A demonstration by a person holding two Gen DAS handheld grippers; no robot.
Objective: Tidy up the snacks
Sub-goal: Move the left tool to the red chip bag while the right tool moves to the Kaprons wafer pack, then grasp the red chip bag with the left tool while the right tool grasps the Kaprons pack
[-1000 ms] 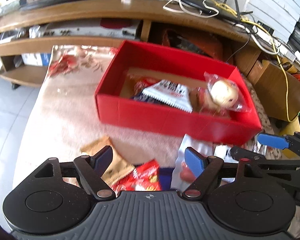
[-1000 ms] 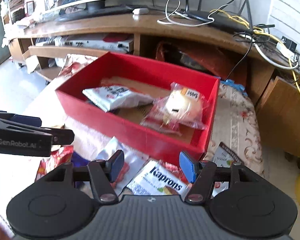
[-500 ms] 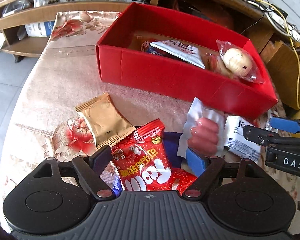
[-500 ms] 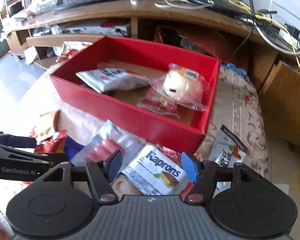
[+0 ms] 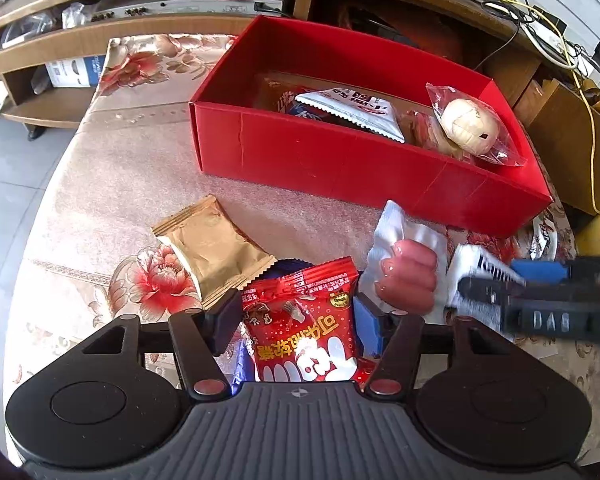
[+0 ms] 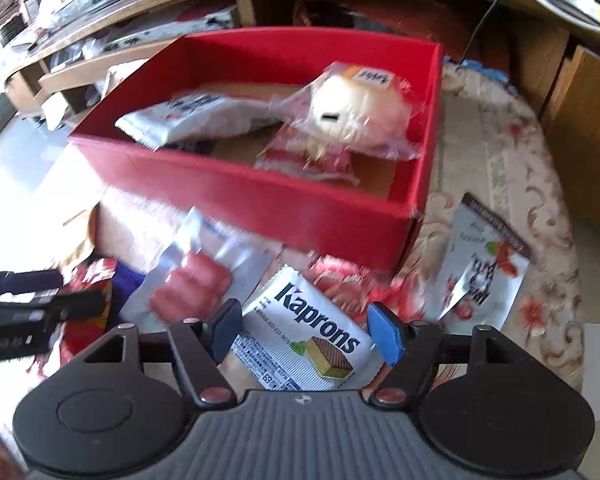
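In the left wrist view, the left gripper (image 5: 296,320) was open around the glossy red foil snack packet (image 5: 304,328). Closing could also catch the blue packet (image 5: 238,368) beneath. Compared with a second ago, it had descended from above the red cardboard box (image 5: 340,160).

In the right wrist view, the right gripper (image 6: 306,330) was open over the white Kaprons wafer packet (image 6: 300,336), nearer than before. The blurred sausage pack (image 6: 196,284) just left might be nudged.

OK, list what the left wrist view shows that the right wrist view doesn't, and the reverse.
Left wrist only: the whole tan packet and the red packet between the open left claw.

Right wrist only: the open right claw over the Kaprons wafer pack, plus a white pouch right of the box.

Both: the red box and the sausage pack.
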